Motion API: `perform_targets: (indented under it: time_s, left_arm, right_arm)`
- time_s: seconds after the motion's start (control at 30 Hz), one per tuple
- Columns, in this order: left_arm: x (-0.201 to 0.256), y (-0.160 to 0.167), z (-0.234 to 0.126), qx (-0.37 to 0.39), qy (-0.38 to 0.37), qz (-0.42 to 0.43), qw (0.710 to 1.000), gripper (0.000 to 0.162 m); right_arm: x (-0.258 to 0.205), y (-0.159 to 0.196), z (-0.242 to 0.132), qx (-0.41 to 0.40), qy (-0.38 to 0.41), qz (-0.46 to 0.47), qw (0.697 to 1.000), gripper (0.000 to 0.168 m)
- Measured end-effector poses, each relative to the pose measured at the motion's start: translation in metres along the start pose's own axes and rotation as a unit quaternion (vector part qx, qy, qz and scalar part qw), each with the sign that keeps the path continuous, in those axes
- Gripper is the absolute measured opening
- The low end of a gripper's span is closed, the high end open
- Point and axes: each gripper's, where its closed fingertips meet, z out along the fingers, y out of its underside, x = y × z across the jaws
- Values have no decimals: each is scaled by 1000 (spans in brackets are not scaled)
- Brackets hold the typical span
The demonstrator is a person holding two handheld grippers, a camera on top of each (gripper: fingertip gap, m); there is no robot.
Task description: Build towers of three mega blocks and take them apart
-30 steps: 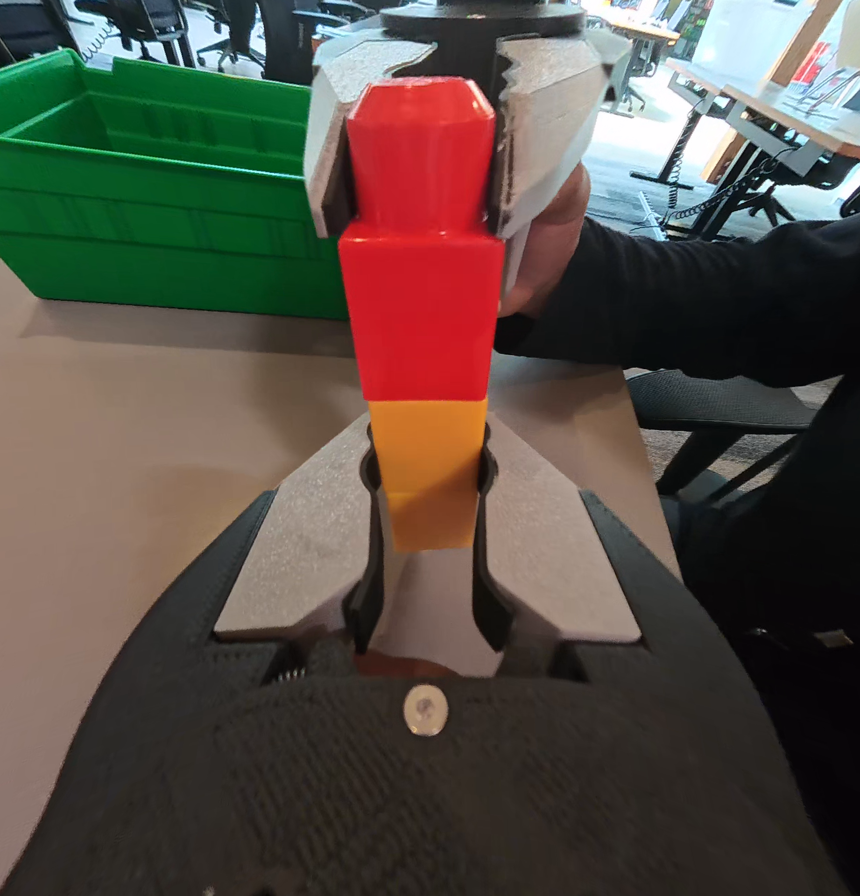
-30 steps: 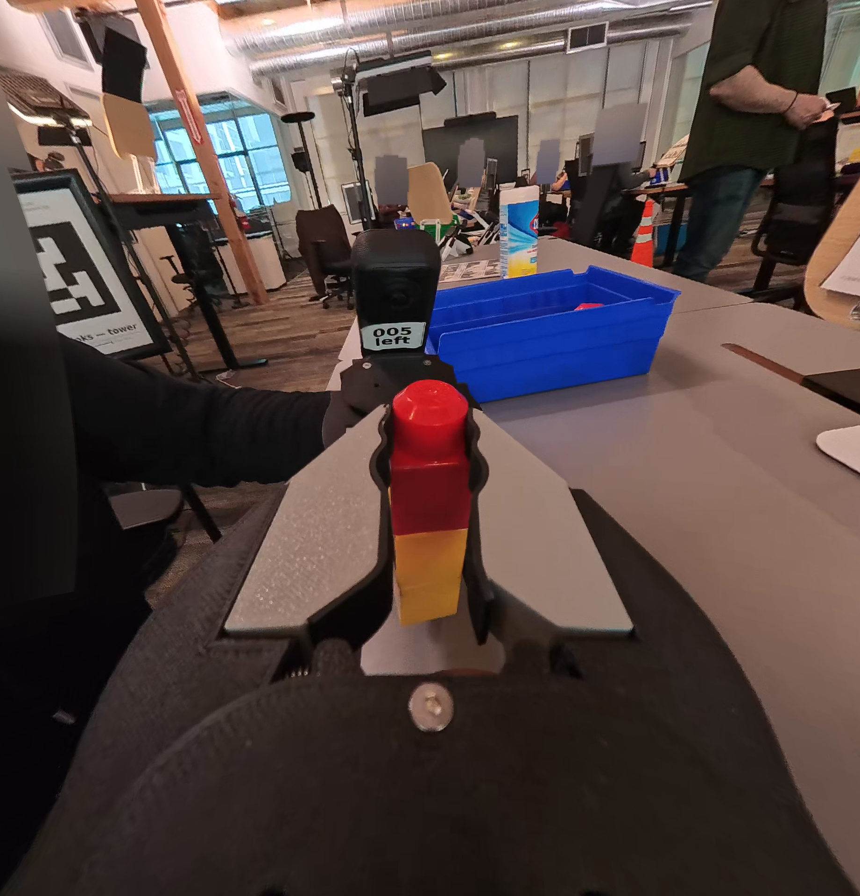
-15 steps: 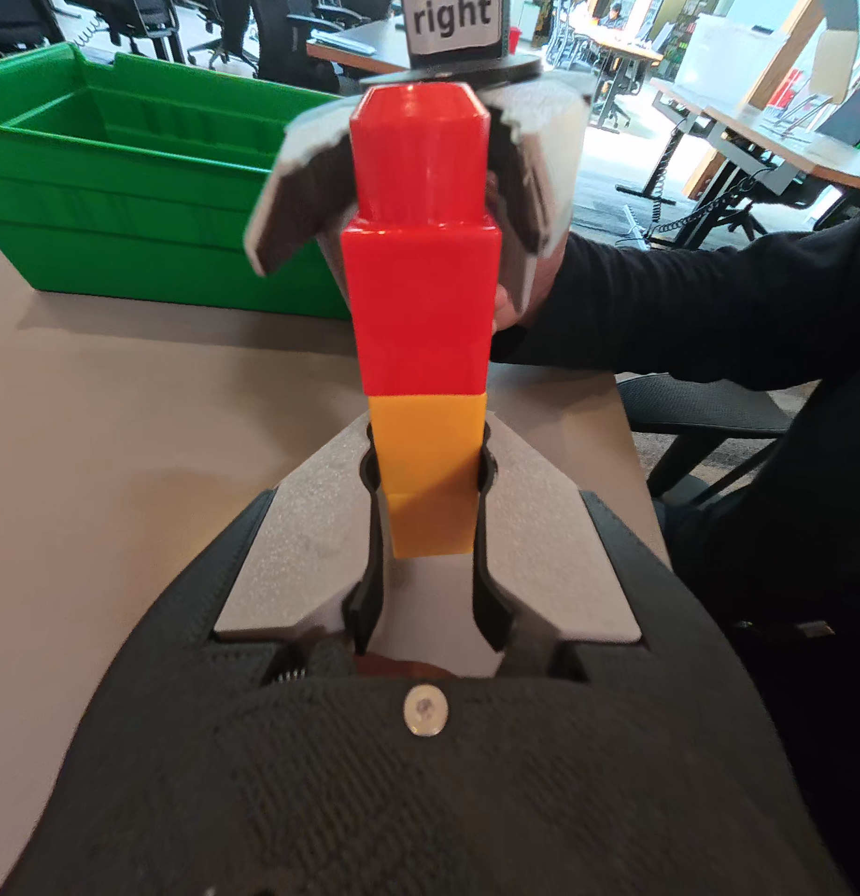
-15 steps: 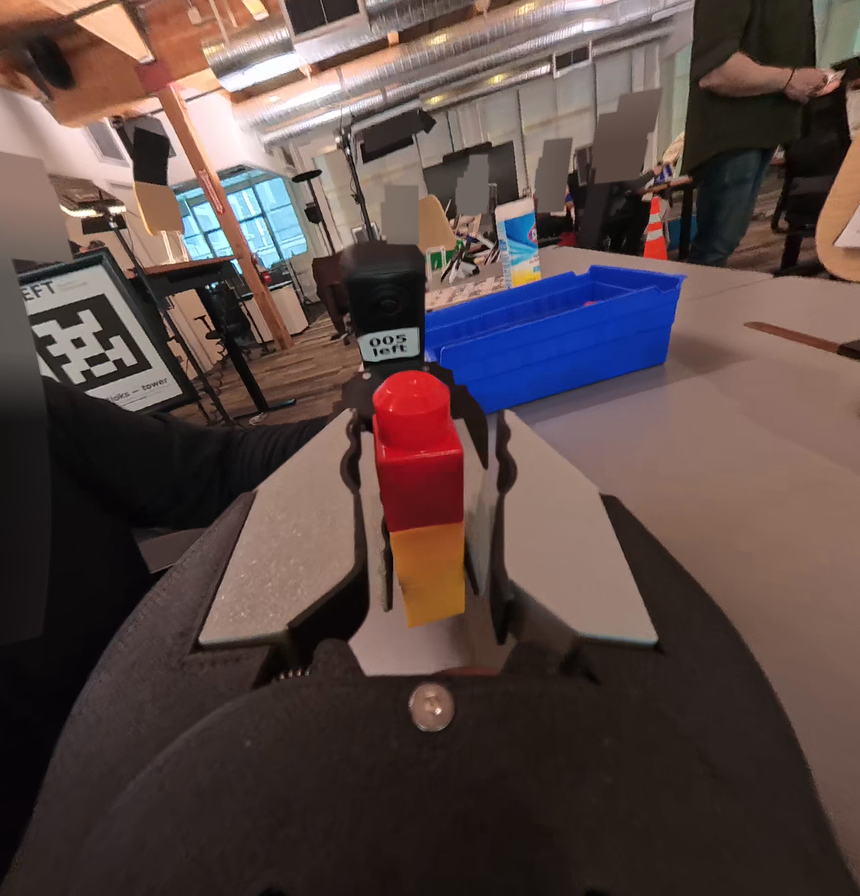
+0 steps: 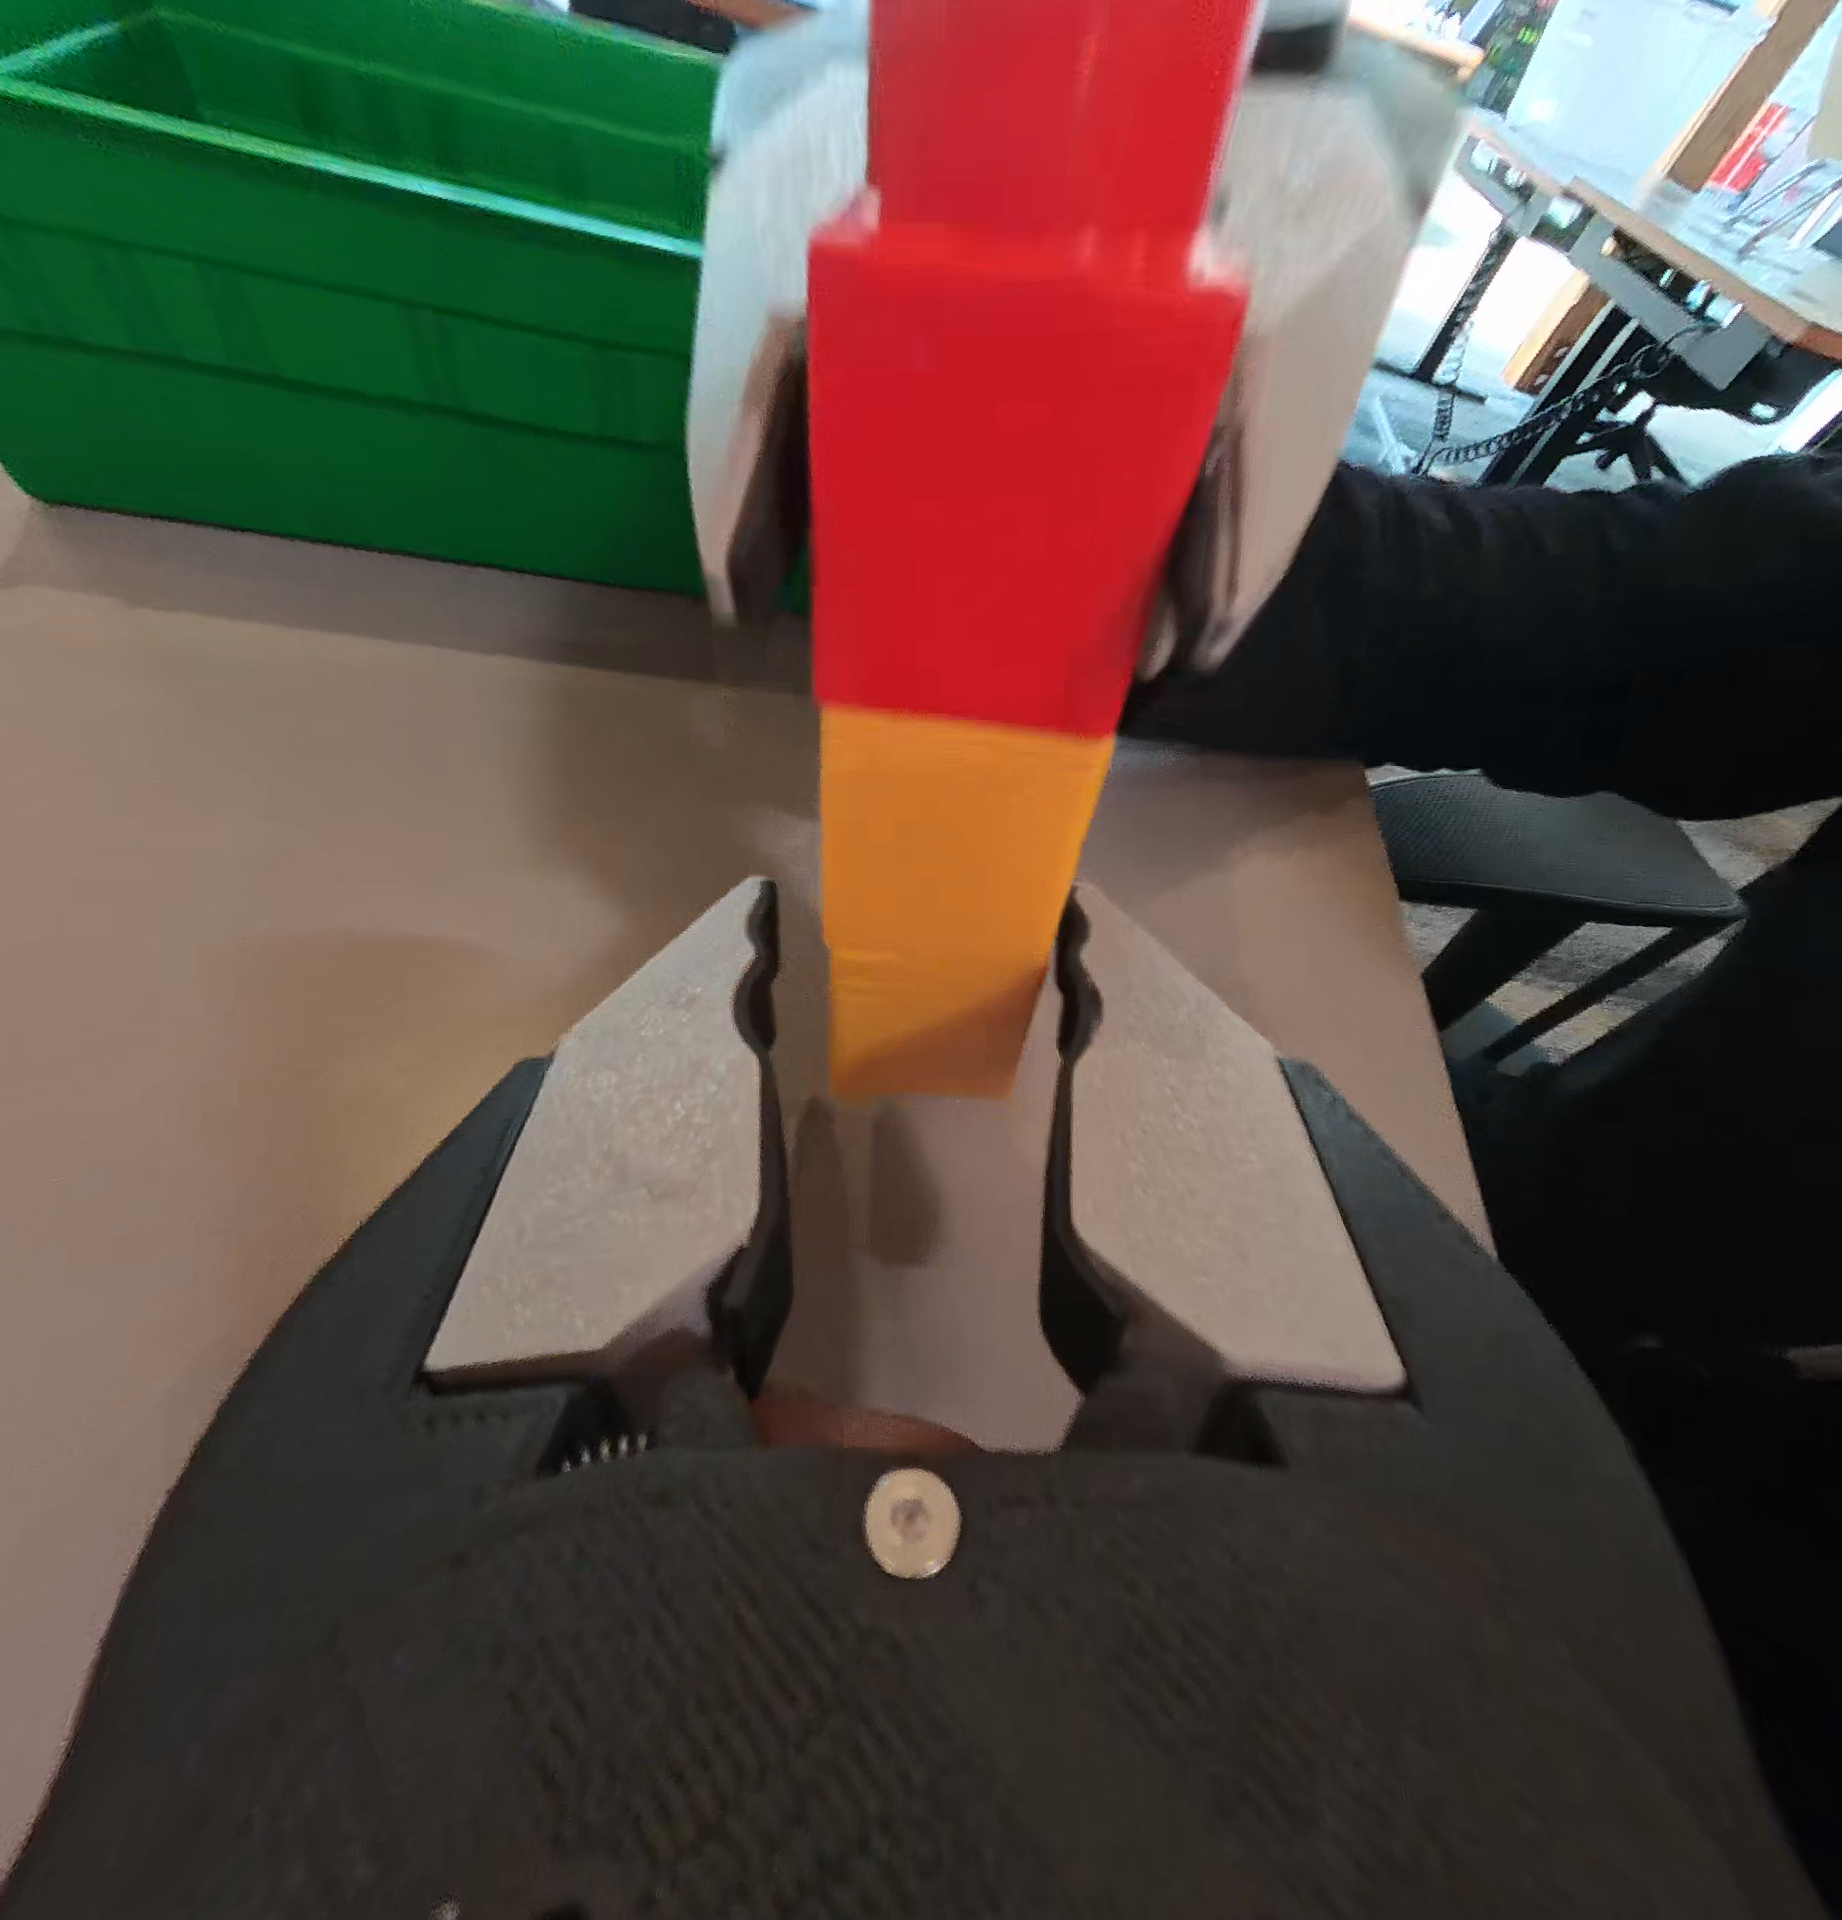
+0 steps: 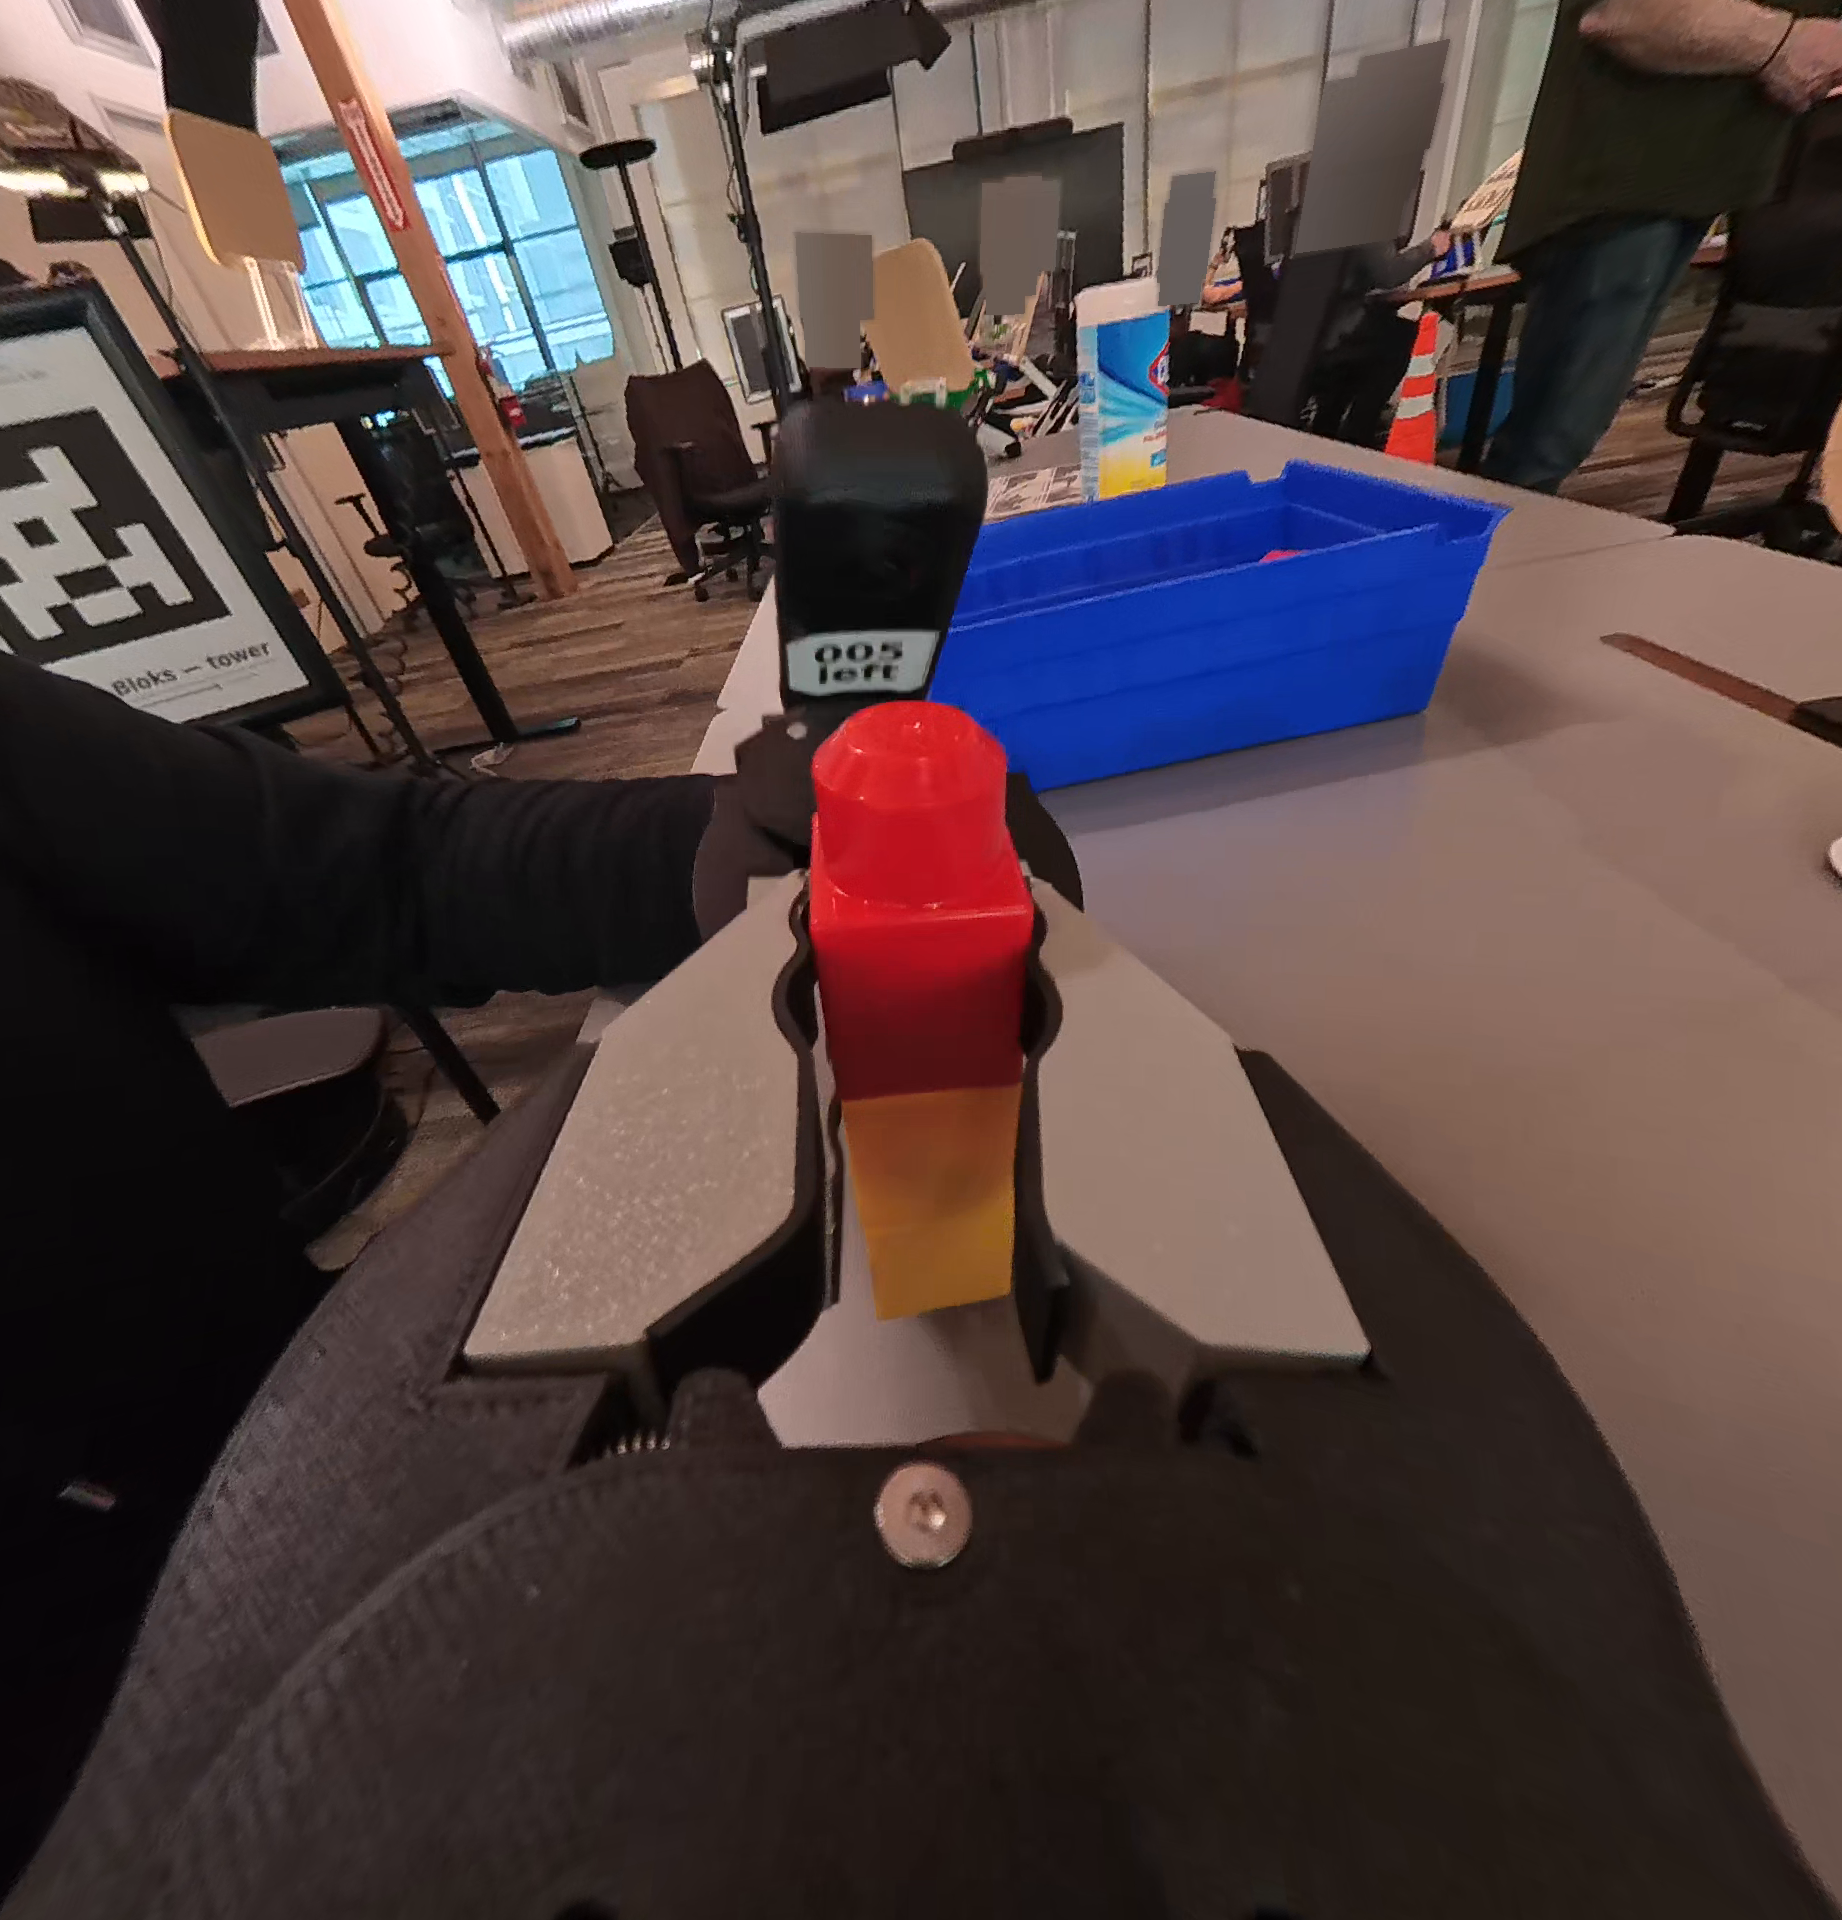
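Right claw (image 6: 922, 997) grips red block (image 6: 922, 987); white-labelled left claw (image 5: 922, 966) loosened.

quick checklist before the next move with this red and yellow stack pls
1. Right claw gripping the red block: ok, fingers press both its sides.
2. Left claw free of the yellow block: ok, jaws apart, a gap shows beside the block.
3. Red and yellow blocks joined: ok, no gap at the seam.
4. Tower of three: not ok, only two blocks stacked.
5. Third block ready: cannot tell; something pink shows inside the blue bin.
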Motion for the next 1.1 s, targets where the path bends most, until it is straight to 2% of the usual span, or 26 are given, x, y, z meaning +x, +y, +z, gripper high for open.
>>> perform_targets:
  time_s: [0.07, 0.17, 0.37, 0.47, 0.57, 0.7, 0.77, 0.83, 0.9, 1.0, 1.1]
  left_arm:
    - [-2, 10, 3, -27, -2, -5, 1000, 64]
    - [-9, 20, 7, -56, -21, -12, 998, 65]
    - [-23, 13, 3, -35, -62, -4, 997, 57]
    - [-34, 11, -1, -26, -84, -13, 996, 54]
    - [-42, 10, -4, -23, -96, -29, 995, 52]
    - [-46, 12, -5, -28, -103, -26, 994, 52]
    - [-43, 14, -3, -35, -102, -15, 994, 52]
    - [-41, 14, -2, -40, -99, -7, 994, 52]
    - [-41, 14, -2, -39, -98, -6, 994, 52]
    - [-44, 14, -4, -36, -102, -10, 994, 51]
    - [-45, 14, -5, -35, -103, -11, 994, 51]
  right_arm:
    - [1, -7, -5, 16, 6, -1, 1000, 34]
    - [1, -20, -13, 40, 16, -13, 999, 34]
    - [-5, -46, -31, 87, 28, -44, 995, 34]
    - [-14, -76, -51, 148, 34, -56, 987, 34]
    - [8, -112, -92, 206, 141, -76, 965, 34]
    - [78, -133, -159, 187, 326, -97, 921, 34]
    - [121, -129, -189, 159, 403, -88, 897, 34]
    - [162, -110, -202, 109, 436, -77, 890, 34]
    - [195, -90, -205, 77, 446, -45, 891, 34]
    - [234, -63, -197, 72, 437, 23, 896, 34]
    - [263, -41, -187, 36, 449, 0, 893, 35]
